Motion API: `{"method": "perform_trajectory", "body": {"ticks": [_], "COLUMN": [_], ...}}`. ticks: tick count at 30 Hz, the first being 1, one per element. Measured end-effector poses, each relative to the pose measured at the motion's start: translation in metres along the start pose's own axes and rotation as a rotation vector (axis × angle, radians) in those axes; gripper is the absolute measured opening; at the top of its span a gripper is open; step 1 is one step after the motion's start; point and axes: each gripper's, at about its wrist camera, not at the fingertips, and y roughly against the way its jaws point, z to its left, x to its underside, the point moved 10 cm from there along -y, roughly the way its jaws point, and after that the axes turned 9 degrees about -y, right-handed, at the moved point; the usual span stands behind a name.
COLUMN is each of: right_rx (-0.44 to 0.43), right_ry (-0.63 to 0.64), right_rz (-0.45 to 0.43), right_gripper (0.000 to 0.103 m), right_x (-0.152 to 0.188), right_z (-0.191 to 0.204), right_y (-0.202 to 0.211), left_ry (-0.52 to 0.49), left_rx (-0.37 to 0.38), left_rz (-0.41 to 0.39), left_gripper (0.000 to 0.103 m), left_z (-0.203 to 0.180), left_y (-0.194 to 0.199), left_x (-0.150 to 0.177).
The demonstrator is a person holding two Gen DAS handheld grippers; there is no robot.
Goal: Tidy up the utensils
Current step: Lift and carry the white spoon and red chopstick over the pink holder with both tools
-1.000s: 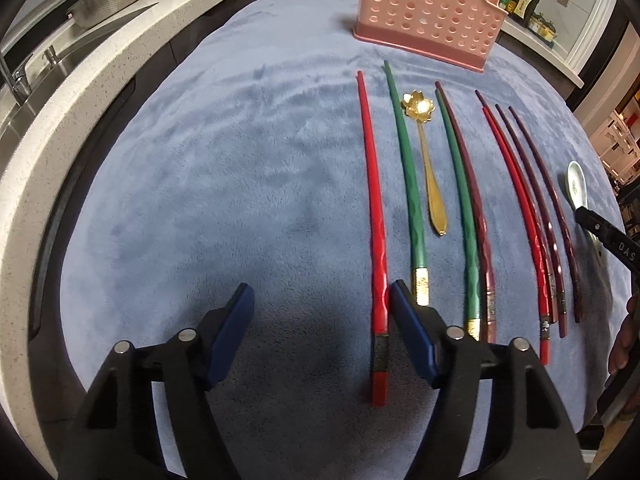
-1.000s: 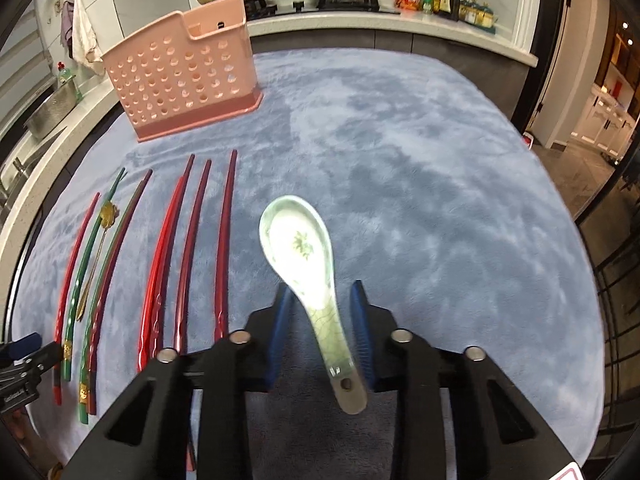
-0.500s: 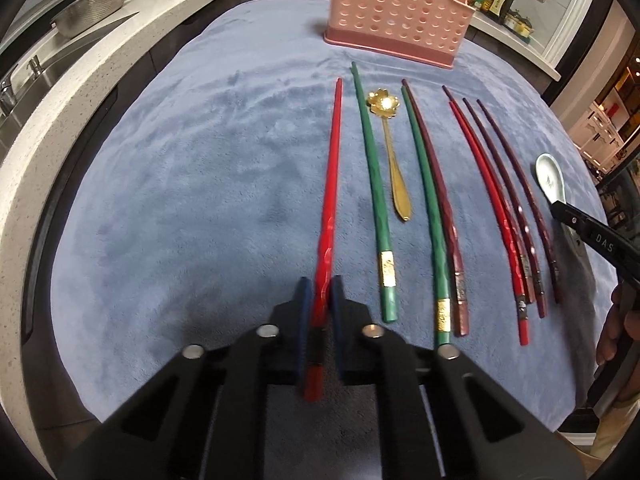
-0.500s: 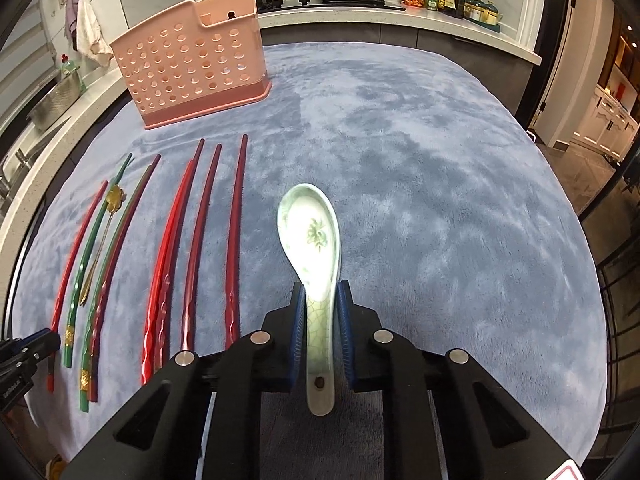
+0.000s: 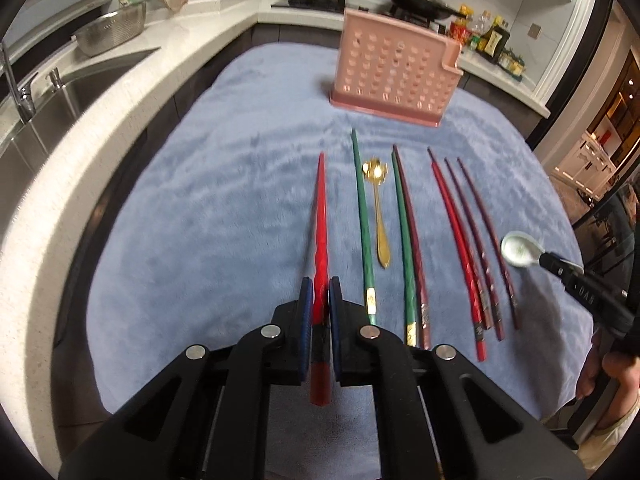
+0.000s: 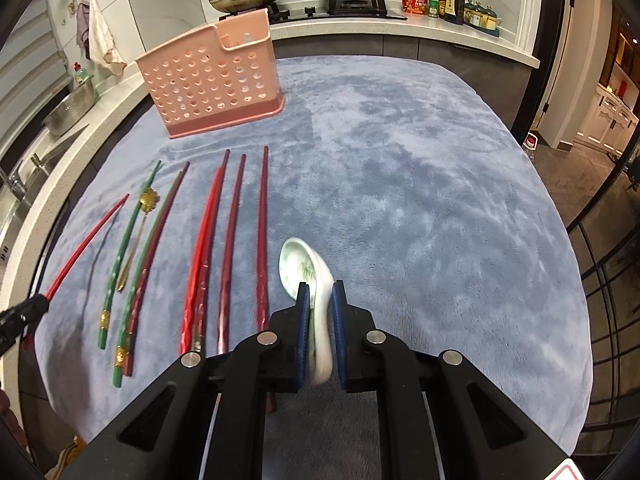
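My left gripper (image 5: 320,284) is shut on a red chopstick (image 5: 320,216), held near its thick end and lifted off the blue cloth (image 5: 224,200). In the right wrist view that chopstick (image 6: 88,240) slants up from the left gripper (image 6: 28,308). My right gripper (image 6: 320,290) has its jaws closing tight on the handle of a white ceramic spoon (image 6: 302,266), which is raised and rolled on its side. The left wrist view shows the spoon (image 5: 516,249) at the right. A pink perforated utensil holder (image 5: 396,68) stands upright at the back.
On the cloth lie two green chopsticks (image 5: 362,216), a gold spoon (image 5: 378,216) and several red and maroon chopsticks (image 5: 460,236) in a row. A sink (image 5: 60,92) is on the left. Pans and bottles stand on the far counter. A person's hand (image 5: 616,372) is at the right edge.
The left gripper shut on the red chopstick and raised it. The right gripper shut on the spoon handle and lifted it, and the spoon rolled onto its side.
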Motion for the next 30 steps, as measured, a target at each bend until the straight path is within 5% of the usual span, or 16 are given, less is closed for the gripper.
{"method": "perform_trajectory", "body": {"ticks": [15, 30], "right_rx": [-0.057, -0.151], "right_ry": [0.028, 0.083], "right_rz": [-0.067, -0.208], "right_gripper": [0.009, 0.009], "right_x": [-0.04, -0.19], "right_z": [0.022, 0.084], "right_y": [0.029, 0.039], "left_ry": [-0.018, -0.012], "left_rx": [-0.044, -0.077], "left_rz": [-0.193, -0.495], "left_gripper": [0.007, 0.006], "left_z": [0.013, 0.023], "left_y": [0.05, 0.112], "left_x": [-0.088, -0.268]}}
